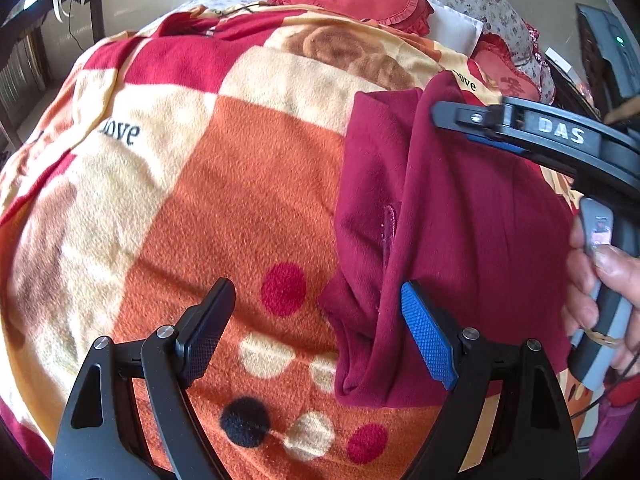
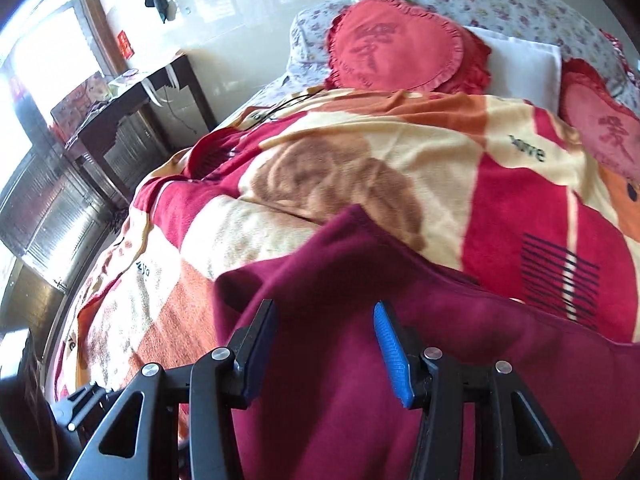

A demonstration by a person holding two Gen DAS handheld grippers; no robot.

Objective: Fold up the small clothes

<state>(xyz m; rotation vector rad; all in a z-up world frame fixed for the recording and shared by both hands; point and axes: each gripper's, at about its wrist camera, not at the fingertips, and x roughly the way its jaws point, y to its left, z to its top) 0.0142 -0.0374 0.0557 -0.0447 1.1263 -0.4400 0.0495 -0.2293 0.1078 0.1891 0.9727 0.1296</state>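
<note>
- Left wrist view: the left gripper (image 1: 318,328) hangs over the bed with its jaws spread wide and nothing between them; one pad is black, the other blue (image 1: 428,336).
- Under it lies a patterned blanket (image 1: 200,184) in orange, cream and red blocks, with dots and the word "love" printed on it.
- The maroon garment (image 1: 460,240) lies on the blanket toward the right of this view, partly folded, one layer lapped over another in a long lengthwise crease. The blue pad sits just above its lower edge.
- The right gripper (image 1: 532,136), marked "DAS", reaches in from the right above the garment's upper part; whether it pinches cloth cannot be told from here. The person's right hand (image 1: 600,292) holds its handle.
- Right wrist view: the right gripper (image 2: 326,354) has its jaws parted, and the maroon garment (image 2: 360,280) spreads beneath and between them, not clamped.
- No container shows in either view. At the head of the bed rest two red heart-shaped cushions (image 2: 396,44) on a floral pillow (image 2: 500,0).
- A dark wooden table (image 2: 132,100) with clutter on top stands beside the bed.
</note>
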